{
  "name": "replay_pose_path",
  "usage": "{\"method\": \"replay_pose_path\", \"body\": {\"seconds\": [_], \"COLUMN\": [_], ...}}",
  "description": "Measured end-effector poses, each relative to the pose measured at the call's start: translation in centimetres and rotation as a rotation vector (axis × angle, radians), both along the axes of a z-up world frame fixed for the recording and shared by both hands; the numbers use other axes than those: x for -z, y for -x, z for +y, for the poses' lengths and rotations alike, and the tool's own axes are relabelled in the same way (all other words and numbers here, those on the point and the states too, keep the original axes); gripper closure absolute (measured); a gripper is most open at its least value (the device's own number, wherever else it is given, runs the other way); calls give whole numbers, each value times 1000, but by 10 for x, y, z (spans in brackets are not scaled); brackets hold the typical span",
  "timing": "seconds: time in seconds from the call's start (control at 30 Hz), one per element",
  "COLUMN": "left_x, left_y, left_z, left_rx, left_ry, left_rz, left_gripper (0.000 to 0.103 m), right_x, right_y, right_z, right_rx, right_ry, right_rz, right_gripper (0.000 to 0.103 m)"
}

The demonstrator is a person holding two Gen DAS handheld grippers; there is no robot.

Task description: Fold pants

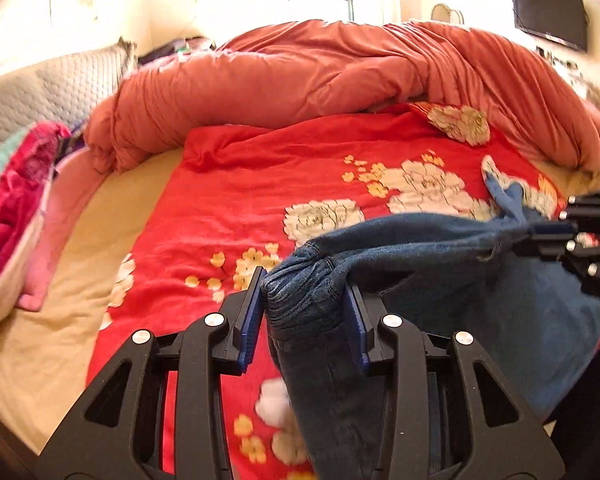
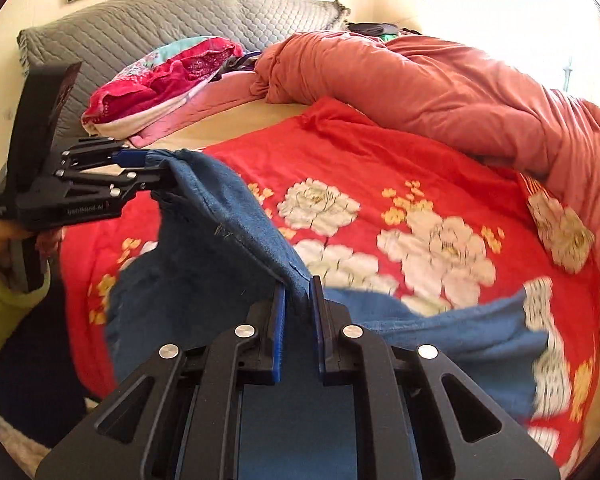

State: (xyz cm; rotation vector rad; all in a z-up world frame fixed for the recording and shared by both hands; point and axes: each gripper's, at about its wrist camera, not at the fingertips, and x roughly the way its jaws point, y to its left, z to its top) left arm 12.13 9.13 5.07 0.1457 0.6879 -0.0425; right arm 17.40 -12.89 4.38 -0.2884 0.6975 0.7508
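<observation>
Your left gripper point(image 1: 304, 300) is clamped on a thick bunch of the pants point(image 1: 440, 264), your right gripper point(image 2: 298, 312) pinched on a thin edge, the pants hanging between them over the bed point(image 1: 228, 200). That thin edge could slip free if you pull the cloth taut, and the leg trailing on the red cover may fold crooked.

Right tongs point(image 2: 299, 300) clamped on a jeans point(image 2: 204, 264) edge. Left tongs point(image 2: 150, 166), at left, pinching another edge, held by a hand point(image 2: 4, 236) in a green sleeve point(image 2: 0, 304). Denim lifted between them above a red floral blanket point(image 2: 380, 160) on the bed point(image 2: 236, 120).
</observation>
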Motion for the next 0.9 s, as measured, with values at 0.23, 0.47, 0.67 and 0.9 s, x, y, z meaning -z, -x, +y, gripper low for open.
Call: {"method": "replay_pose_path", "body": {"seconds": [0.23, 0.47, 0.67, 0.9], "left_x": [16, 32, 40, 20], "left_y": [47, 73, 87, 117], "left_z": [-12, 6, 11, 11], "left_rx": [-29, -82, -98, -107], "left_ry": [-9, 121, 172, 169], "left_rz": [65, 163, 214, 163], "left_gripper": [73, 70, 69, 68], "right_x": [15, 39, 60, 78], "right_y": [53, 103, 118, 125], "right_z": [-13, -5, -1, 2], "right_rx": [-8, -71, -72, -74], "right_ry": [-68, -60, -56, -9], "right_rz": [58, 75, 109, 126], "right_gripper": [93, 92, 92, 92]}}
